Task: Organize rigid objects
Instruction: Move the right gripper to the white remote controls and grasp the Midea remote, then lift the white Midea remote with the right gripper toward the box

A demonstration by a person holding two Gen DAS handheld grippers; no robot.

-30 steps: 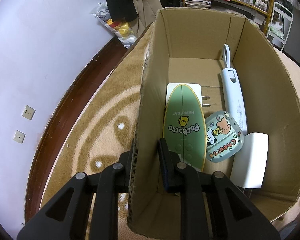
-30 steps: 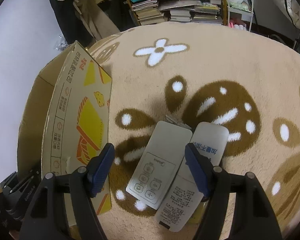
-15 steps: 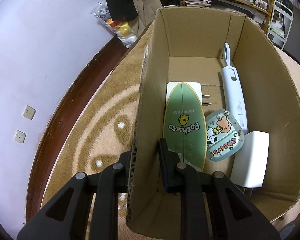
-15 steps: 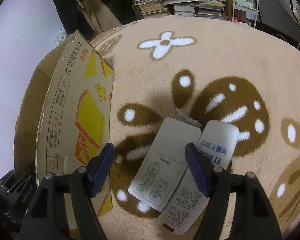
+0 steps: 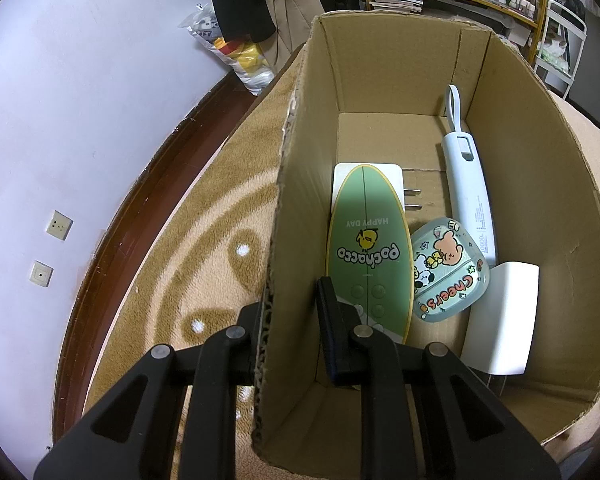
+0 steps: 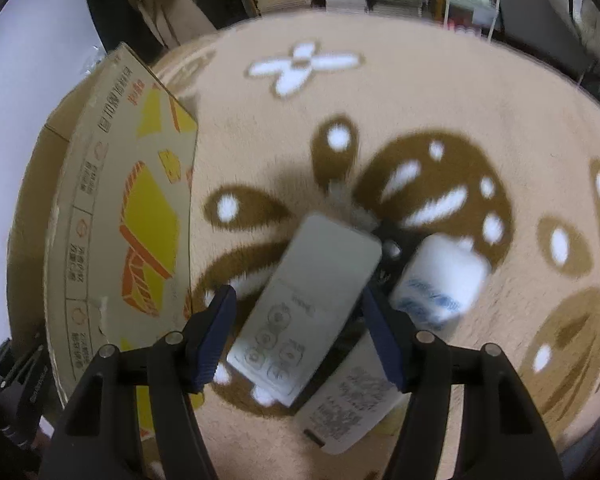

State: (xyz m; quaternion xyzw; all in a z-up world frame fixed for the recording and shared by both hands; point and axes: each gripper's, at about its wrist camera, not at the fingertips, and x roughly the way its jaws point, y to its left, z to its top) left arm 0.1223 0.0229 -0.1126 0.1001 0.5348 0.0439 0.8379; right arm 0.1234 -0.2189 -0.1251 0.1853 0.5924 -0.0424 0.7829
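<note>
With your left gripper (image 5: 290, 322) clamped on the brown cardboard box (image 5: 296, 184) wall, your right gripper (image 6: 296, 322) hangs open astride the grey flat remote (image 6: 308, 308) on the rug beside the box, so you likely close and lift next.

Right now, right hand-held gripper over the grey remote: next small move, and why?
Probably close the right hand-held gripper on the grey remote: its open fingers already flank the remote's sides on the rug, while the left hand-held gripper steadies the cardboard box.
</note>
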